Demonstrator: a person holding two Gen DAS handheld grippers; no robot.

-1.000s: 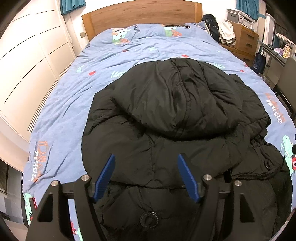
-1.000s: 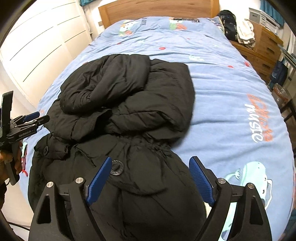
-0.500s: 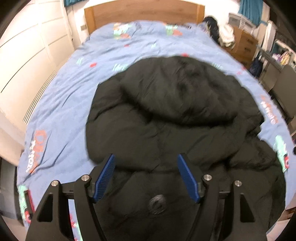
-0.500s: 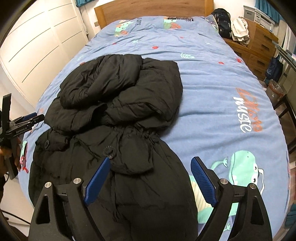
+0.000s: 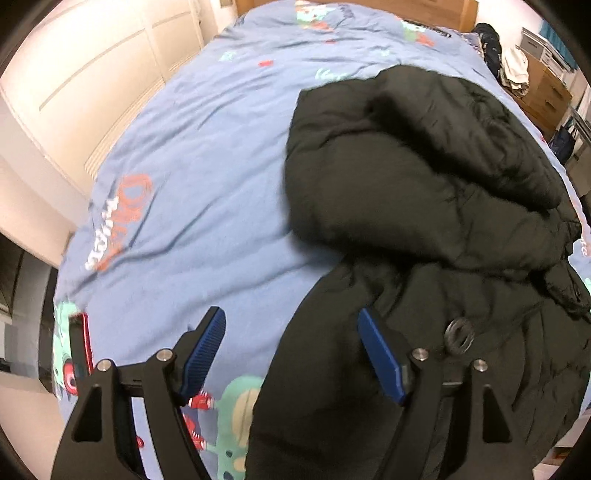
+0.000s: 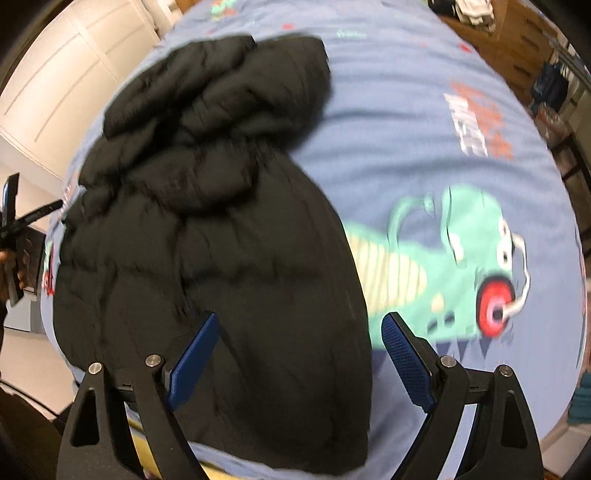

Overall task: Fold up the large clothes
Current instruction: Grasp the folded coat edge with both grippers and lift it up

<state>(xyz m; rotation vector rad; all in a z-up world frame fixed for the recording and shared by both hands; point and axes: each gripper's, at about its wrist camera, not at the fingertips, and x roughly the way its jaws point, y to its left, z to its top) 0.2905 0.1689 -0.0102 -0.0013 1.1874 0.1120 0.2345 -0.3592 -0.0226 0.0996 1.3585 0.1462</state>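
A black puffy hooded coat lies on a blue printed bed cover, its top part folded back over the body. My left gripper is open and empty above the coat's left lower edge. In the right wrist view the coat reaches the foot edge of the bed cover. My right gripper is open and empty above the coat's right lower corner. The left gripper shows at the far left of that view.
A white wardrobe stands along the bed's left side. A wooden dresser with clothes on it stands at the far right by the headboard. A red phone-like object lies near the bed's left foot corner.
Both grippers have drawn back toward the foot of the bed and apart, the left swinging left and the right swinging right. The coat lies as before. Both stay open.
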